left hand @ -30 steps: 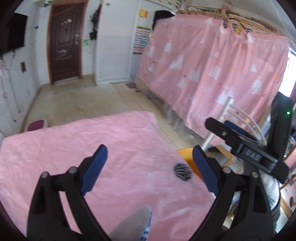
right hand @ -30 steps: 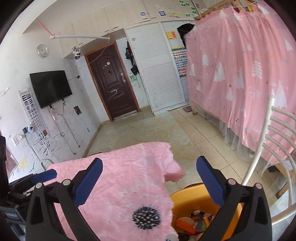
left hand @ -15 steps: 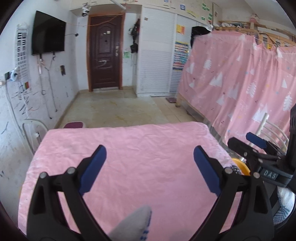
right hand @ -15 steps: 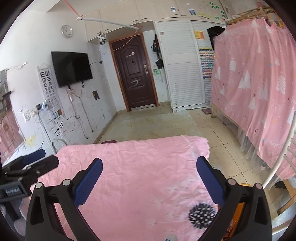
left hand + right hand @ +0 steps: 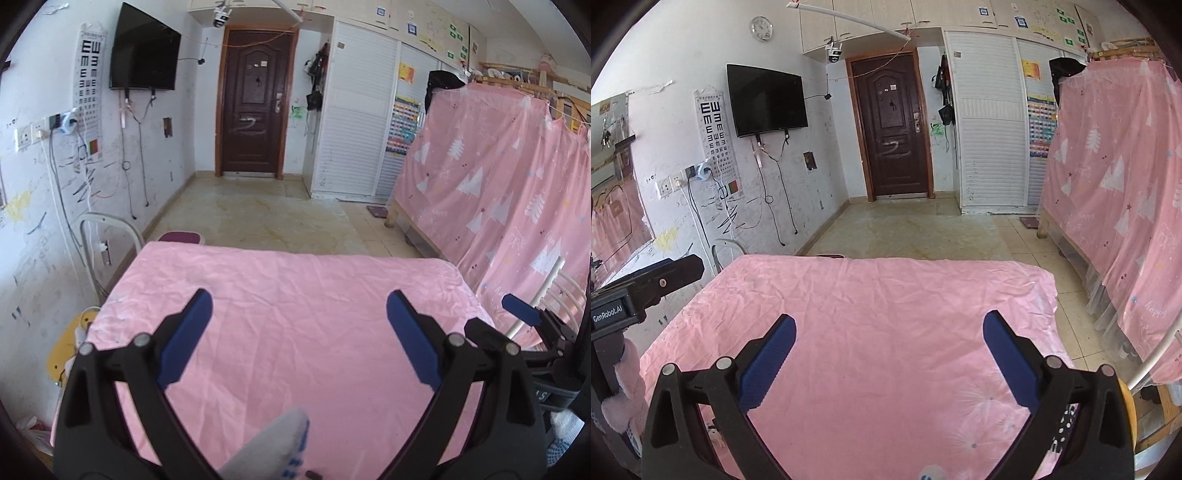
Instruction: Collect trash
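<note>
Left wrist view: the left gripper point(image 5: 297, 317) hovers over a desk point(image 5: 295, 295) draped in a wrinkled pink cloth, jaws wide open and holding nothing. No trash lies on the cloth in either view. At the far right the right gripper point(image 5: 532, 332) shows, its body marked with partly hidden letters ending "AS". In the right wrist view, the other gripper's body at the left edge reads "GenRobot.AI". The right gripper point(image 5: 888, 341) also has its jaws spread wide and empty. An orange bin point(image 5: 1128, 410) sits just past the desk's right edge, contents hidden. An eye chart point(image 5: 716, 136) hangs beside the television point(image 5: 766, 99).
</note>
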